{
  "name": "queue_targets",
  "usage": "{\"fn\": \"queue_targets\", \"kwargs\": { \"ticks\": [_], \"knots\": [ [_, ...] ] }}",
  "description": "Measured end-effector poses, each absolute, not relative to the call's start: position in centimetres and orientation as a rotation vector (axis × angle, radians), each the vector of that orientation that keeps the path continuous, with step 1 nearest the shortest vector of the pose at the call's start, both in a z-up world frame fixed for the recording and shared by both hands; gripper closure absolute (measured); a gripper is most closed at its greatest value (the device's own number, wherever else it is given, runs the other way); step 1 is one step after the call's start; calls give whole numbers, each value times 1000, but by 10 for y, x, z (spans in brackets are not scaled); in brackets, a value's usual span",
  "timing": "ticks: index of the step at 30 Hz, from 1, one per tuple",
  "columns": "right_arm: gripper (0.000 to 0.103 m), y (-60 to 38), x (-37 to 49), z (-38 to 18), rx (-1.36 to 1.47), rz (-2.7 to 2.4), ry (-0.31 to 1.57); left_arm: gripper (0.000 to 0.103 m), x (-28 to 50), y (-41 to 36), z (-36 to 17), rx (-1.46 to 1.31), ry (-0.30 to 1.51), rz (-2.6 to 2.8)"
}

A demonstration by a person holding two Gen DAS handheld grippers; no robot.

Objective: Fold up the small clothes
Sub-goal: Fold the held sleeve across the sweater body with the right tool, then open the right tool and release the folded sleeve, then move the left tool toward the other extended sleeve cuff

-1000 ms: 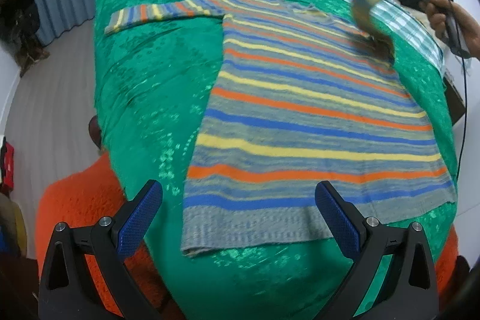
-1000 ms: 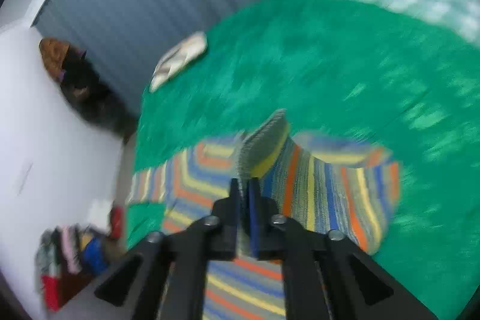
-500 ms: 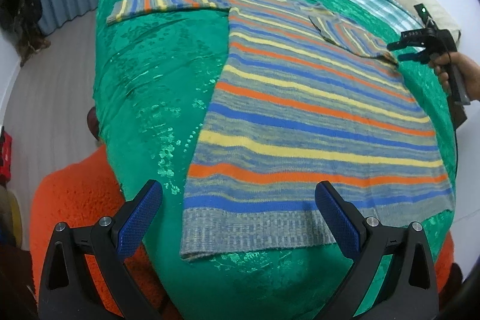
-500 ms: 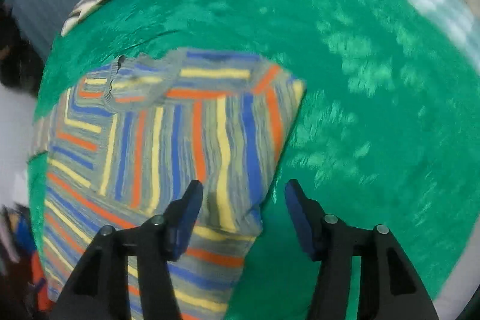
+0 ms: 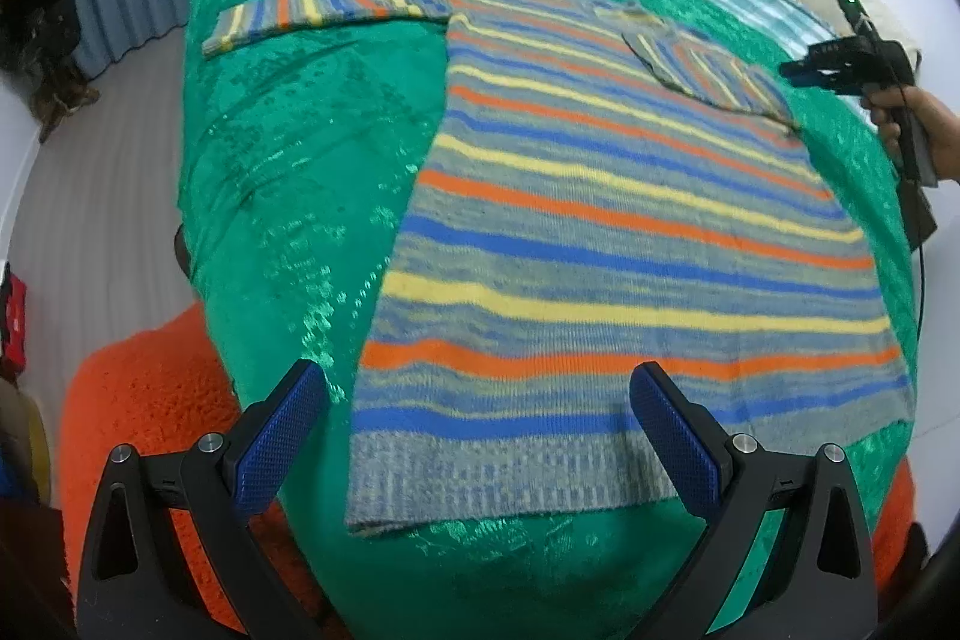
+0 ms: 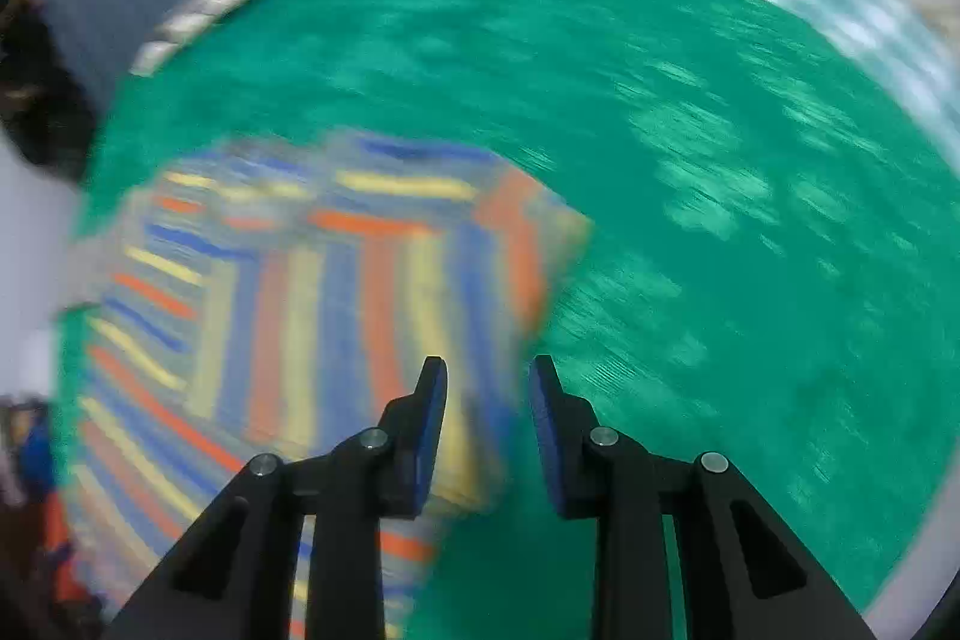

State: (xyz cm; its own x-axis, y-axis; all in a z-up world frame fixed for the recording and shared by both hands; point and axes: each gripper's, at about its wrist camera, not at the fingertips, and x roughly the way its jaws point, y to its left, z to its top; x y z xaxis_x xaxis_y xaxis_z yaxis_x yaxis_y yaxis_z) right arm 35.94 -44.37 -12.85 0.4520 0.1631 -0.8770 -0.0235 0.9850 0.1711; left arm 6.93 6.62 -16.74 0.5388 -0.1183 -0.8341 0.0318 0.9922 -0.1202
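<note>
Our left tongs hang open right over the near hem of the striped sweater, which stretches away from us on the green bed. Far off, our right tongs have just been closing, empty, beside the folded sleeve. The other sleeve lies nearer our left.

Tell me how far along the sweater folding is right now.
Early. Done: one sleeve lies folded across the striped sweater on the green bedspread. In hand: nothing; the right tongs have just been closing, apart above the sleeve's edge, and the left tongs hang open over the hem. Left: the other sleeve, spread out flat, then the body.
</note>
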Motion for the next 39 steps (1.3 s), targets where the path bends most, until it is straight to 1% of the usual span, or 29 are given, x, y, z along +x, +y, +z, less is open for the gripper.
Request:
{"fn": "queue_targets", "kwargs": {
  "ticks": [2, 4, 6, 7, 8, 9, 10, 11, 15, 18, 22, 26, 30, 31, 33, 34, 35, 37, 39],
  "knots": [
    [74, -433, 372, -134, 141, 188, 1125, 1, 71, 65, -169, -95, 1007, -86],
    [74, -428, 385, -153, 117, 184, 1177, 1, 72, 63, -172, -83, 1019, -81],
    [78, -436, 395, -185, 37, 30, 1231, 1, 72, 60, -172, -73, 1020, -83],
    [83, -442, 394, -190, 49, 9, 1229, 1, 72, 59, -172, -67, 1020, -84],
    [84, -449, 390, -188, 92, -24, 1198, 1, 72, 59, -171, -64, 1016, -87],
    [83, -452, 384, -184, 108, -51, 1173, 1, 71, 58, -171, -61, 1012, -90],
    [76, -450, 374, -175, 92, -85, 1141, 1, 71, 58, -170, -58, 1008, -95],
    [76, -446, 364, -167, 63, -95, 1119, 1, 72, 57, -169, -56, 1005, -97],
    [76, -412, 300, -137, 5, 117, 1113, 1, 71, 54, -169, -51, 1002, -116],
    [76, -372, 222, -130, -11, 307, 1145, 1, 68, 49, -170, -34, 1006, -135],
    [76, -336, 125, -146, 12, 394, 1206, 1, 64, 37, -183, 42, 1050, -146],
    [75, -319, 36, -182, -26, 330, 1350, 1, 59, 35, -186, 69, 1047, -143],
    [75, -314, -8, -162, 10, 221, 1275, 0, 59, 37, -189, 56, 1049, -142],
    [75, -308, -14, -149, 20, 181, 1221, 0, 60, 36, -190, 53, 1050, -140],
    [62, -294, -15, -131, 12, 101, 1157, 0, 59, 37, -191, 41, 1049, -143],
    [45, -285, -14, -125, 10, 59, 1130, 0, 60, 38, -192, 36, 1049, -147],
    [37, -274, -15, -118, 14, 29, 1091, 0, 59, 38, -193, 38, 1051, -151],
    [36, -253, -11, -108, 22, 4, 1018, 1, 59, 37, -190, 60, 1064, -161],
    [31, -228, -7, -103, -16, -27, 1003, 1, 57, 38, -182, 58, 1080, -165]
  ]
}}
